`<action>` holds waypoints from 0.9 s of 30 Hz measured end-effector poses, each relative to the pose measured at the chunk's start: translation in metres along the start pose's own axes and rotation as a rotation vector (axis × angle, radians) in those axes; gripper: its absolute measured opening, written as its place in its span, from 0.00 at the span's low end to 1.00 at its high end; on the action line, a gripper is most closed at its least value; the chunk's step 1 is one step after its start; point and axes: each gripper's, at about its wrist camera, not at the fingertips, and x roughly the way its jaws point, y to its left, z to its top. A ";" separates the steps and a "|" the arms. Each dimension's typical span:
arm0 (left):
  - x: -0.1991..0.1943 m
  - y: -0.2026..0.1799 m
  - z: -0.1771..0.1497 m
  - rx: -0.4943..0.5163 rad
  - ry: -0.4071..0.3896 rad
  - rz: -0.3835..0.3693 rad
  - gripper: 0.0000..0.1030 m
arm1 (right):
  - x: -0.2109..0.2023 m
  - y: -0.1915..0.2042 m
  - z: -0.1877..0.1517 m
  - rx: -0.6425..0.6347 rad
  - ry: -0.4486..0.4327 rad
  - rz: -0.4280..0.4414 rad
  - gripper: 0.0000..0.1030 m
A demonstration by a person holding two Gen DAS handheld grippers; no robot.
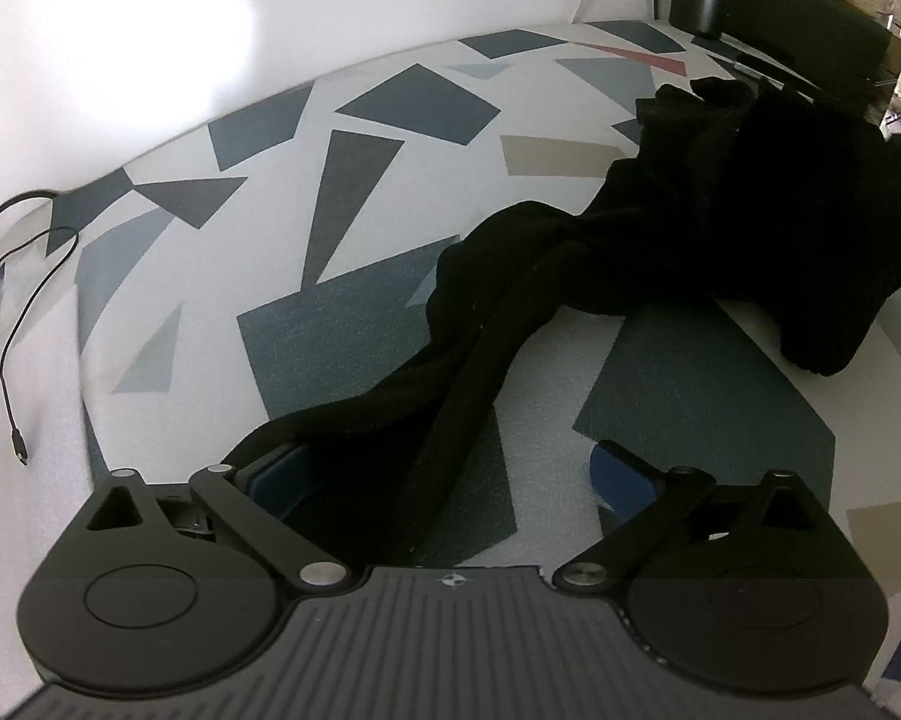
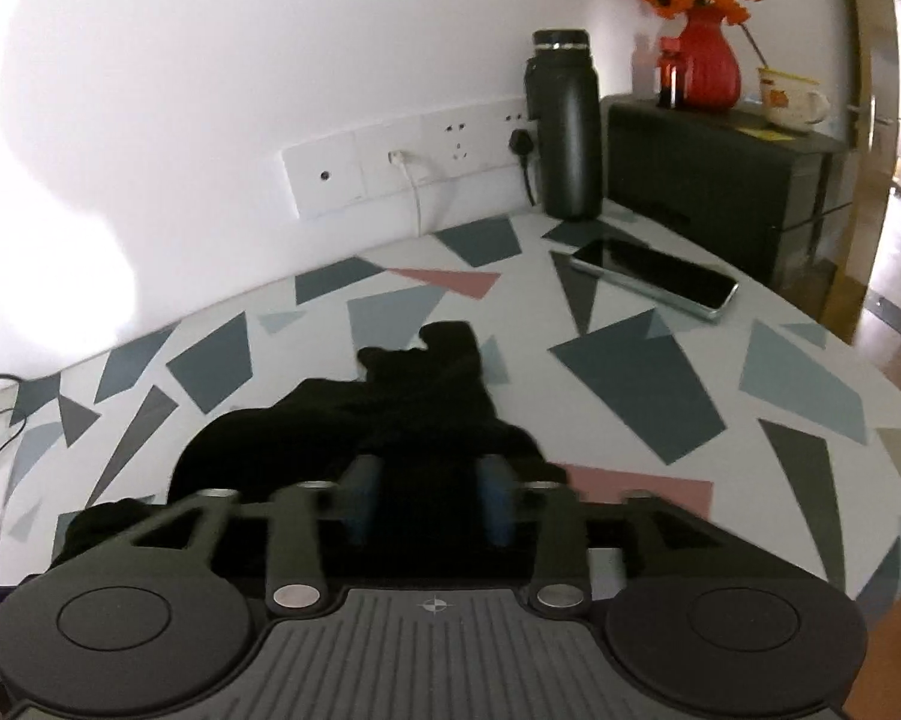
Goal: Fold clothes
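Garment (image 1: 720, 228), black, crumpled, lying on the desk (image 1: 390, 120), whose top is white with grey, blue, tan and pink angular patches. In the left wrist view its bulk fills the right of the frame, and a long twisted strip of it runs down toward lower centre.

Left tool (image 1: 450, 480): fingers spread wide, blue pads (image 1: 621, 474) showing; the black strip passes between them and lies against the left-hand finger. Nothing is pinched.

Right tool (image 2: 429, 498): fingers partly drawn in, blurred; black cloth (image 2: 390, 420) fills the gap between the blue pads, but whether they are clamped on it cannot be told.

Cable (image 1: 12, 324), black, loose, at the left edge of the left wrist view.

Bottle (image 2: 564, 126), black, upright, upper centre-right of the right wrist view, by the wall sockets (image 2: 408, 162).

Phone (image 2: 654, 282), dark screen up, flat on the desk below the bottle.

Cabinet (image 2: 720, 180), dark, at upper right, carrying a red vase (image 2: 708, 60) of orange flowers and a cup (image 2: 789, 99).
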 end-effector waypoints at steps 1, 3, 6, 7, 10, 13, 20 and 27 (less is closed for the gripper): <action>0.000 0.001 0.000 -0.005 0.003 -0.002 0.98 | 0.000 0.004 0.000 -0.007 -0.003 -0.001 0.52; 0.001 0.002 0.000 -0.013 0.006 -0.004 0.98 | 0.001 0.011 0.001 -0.027 0.001 0.001 0.55; 0.001 0.004 -0.001 -0.019 0.006 -0.007 0.99 | 0.006 0.018 0.001 -0.052 0.023 0.011 0.62; 0.001 0.004 -0.001 -0.019 0.005 -0.009 0.99 | 0.007 0.019 0.000 -0.059 0.028 0.016 0.62; 0.001 0.006 -0.002 -0.023 -0.003 -0.014 0.99 | 0.014 0.026 -0.002 -0.079 0.050 0.031 0.62; 0.000 0.010 -0.001 -0.044 -0.008 -0.023 0.99 | 0.024 0.033 -0.006 -0.095 0.078 0.033 0.66; -0.010 0.020 0.004 -0.096 -0.079 -0.044 0.60 | 0.029 0.029 -0.012 -0.096 0.085 -0.022 0.11; -0.034 0.063 0.006 -0.295 -0.217 -0.120 0.08 | 0.015 -0.003 -0.004 0.035 0.066 -0.009 0.08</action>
